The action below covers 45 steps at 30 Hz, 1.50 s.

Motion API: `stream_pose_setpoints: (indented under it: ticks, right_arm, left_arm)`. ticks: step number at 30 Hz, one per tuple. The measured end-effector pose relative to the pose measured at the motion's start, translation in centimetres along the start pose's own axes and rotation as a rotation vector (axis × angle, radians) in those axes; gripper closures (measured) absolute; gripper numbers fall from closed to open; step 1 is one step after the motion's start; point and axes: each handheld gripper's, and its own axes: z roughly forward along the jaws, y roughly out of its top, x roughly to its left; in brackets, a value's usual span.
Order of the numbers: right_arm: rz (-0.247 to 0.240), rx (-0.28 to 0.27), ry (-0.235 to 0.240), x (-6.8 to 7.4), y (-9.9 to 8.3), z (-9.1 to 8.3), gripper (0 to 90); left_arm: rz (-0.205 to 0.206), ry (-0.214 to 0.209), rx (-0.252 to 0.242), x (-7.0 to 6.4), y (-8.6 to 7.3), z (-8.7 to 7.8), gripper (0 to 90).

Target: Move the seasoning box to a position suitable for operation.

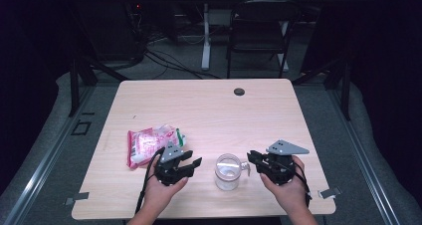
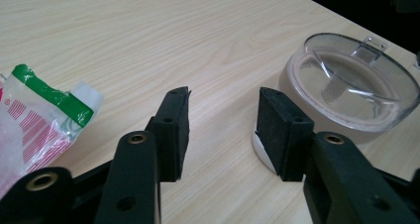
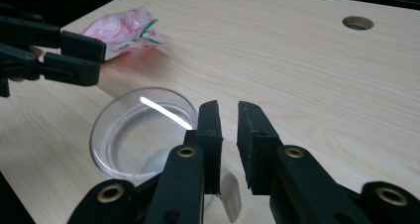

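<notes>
Pale wood-grain table (image 1: 209, 110) stands in a dark room, with a folding chair (image 1: 259, 31) and cables on the floor beyond its far edge. In the high view, a clear glass mug (image 1: 228, 171) sits near the front edge, between the two grippers. The left gripper (image 1: 195, 164) lies at the mug's 9 o'clock, jaws spread, apart from it. The right gripper (image 1: 251, 158) is at its 3 o'clock, jaws at the mug's handle. A pink-and-white snack bag (image 1: 149, 143) lies at the left gripper's 10 o'clock.

From the left gripper view, the left gripper (image 2: 224, 119) is released, bare table between its pads; the mug (image 2: 346, 85) is at 2 o'clock, the bag (image 2: 39, 120) at 9 o'clock.

From the right gripper view, the right gripper (image 3: 229, 130) has a narrow gap between its jaws, and the handle (image 3: 230, 196) shows below them; whether they pinch it I cannot tell. The mug (image 3: 141, 130) sits at 9 o'clock, the bag (image 3: 126, 30) at 11 o'clock.
</notes>
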Motion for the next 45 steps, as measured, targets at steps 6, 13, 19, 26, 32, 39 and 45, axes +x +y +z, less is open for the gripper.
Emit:
stream_pose_setpoints:
  ticks: [6, 13, 19, 26, 32, 39, 45]
  right_arm:
    - [-0.003, 0.003, 0.003, 0.7, -0.2, 0.7, 81.7]
    - [0.000, 0.020, -0.002, 0.7, -0.9, 1.1, 82.7]
    - [0.011, 0.026, -0.006, 0.4, -1.2, 1.0, 82.7]
    - [0.012, 0.035, -0.008, 0.3, -1.4, 1.1, 82.5]
    - [0.017, 0.037, 0.000, 0.3, -1.5, 1.1, 82.4]
    - [0.020, 0.035, 0.002, 0.3, -1.6, 1.1, 82.4]
    - [0.017, 0.037, 0.002, 0.3, -1.6, 1.1, 82.7]
  left_arm:
    - [-0.012, -0.074, 0.005, -0.7, 0.0, 0.2, 65.4]
    - [0.005, -0.096, 0.028, -1.5, -0.4, 0.8, 77.7]
    - [0.045, -0.121, 0.056, -2.3, -0.6, 1.0, 82.5]
    - [0.051, -0.144, 0.072, -2.8, -0.8, 1.2, 85.4]
    - [0.056, -0.165, 0.090, -3.0, -0.8, 1.4, 85.1]
    - [0.068, -0.157, 0.097, -3.3, -1.0, 1.7, 86.5]
    - [0.075, -0.143, 0.105, -3.6, -1.1, 2.0, 88.8]
